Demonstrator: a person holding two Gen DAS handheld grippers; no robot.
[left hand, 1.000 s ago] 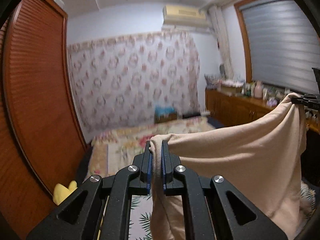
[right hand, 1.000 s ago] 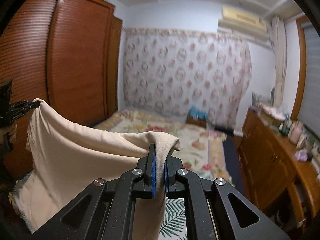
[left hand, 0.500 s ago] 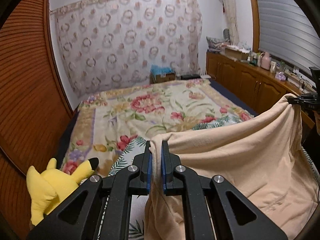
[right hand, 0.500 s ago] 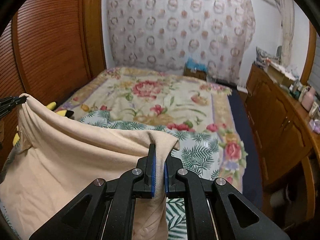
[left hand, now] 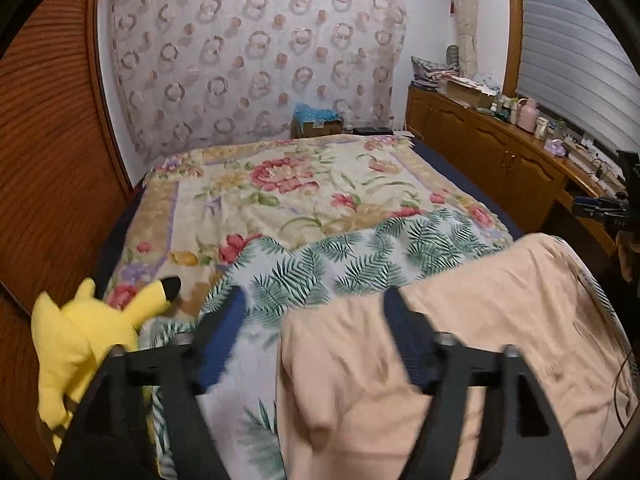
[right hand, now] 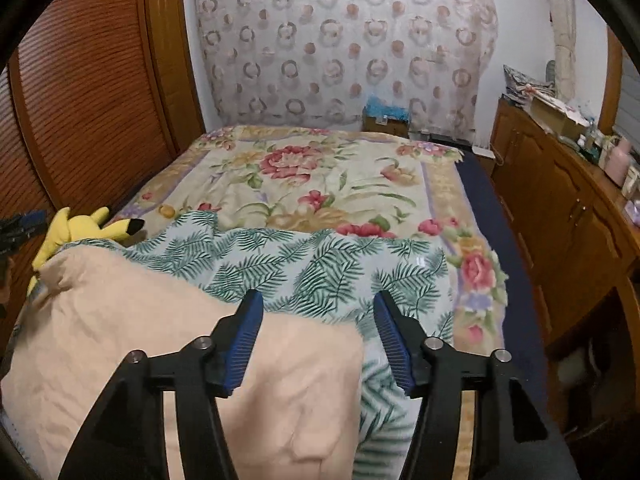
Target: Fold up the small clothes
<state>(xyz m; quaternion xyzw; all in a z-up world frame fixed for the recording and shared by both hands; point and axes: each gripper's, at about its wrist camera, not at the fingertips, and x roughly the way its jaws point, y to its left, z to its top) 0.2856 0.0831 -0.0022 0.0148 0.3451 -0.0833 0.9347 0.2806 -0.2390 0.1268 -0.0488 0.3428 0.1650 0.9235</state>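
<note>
A peach-coloured garment (left hand: 472, 344) lies spread on the near end of the bed, on a palm-leaf sheet (left hand: 320, 268). It also shows in the right wrist view (right hand: 132, 340). My left gripper (left hand: 314, 312) is open above the garment's left edge, holding nothing. My right gripper (right hand: 318, 312) is open above the garment's right edge, holding nothing. The right gripper's tip shows at the far right of the left wrist view (left hand: 600, 208).
A yellow plush toy (left hand: 84, 336) lies at the bed's left edge by the wooden wardrobe (left hand: 48, 152). A floral blanket (right hand: 320, 180) covers the far bed. Wooden cabinets (right hand: 568, 216) with bottles run along the right wall.
Both grippers lowered the garment onto the bed and opened, letting go of its corners. The garment now lies flat instead of hanging between them.
</note>
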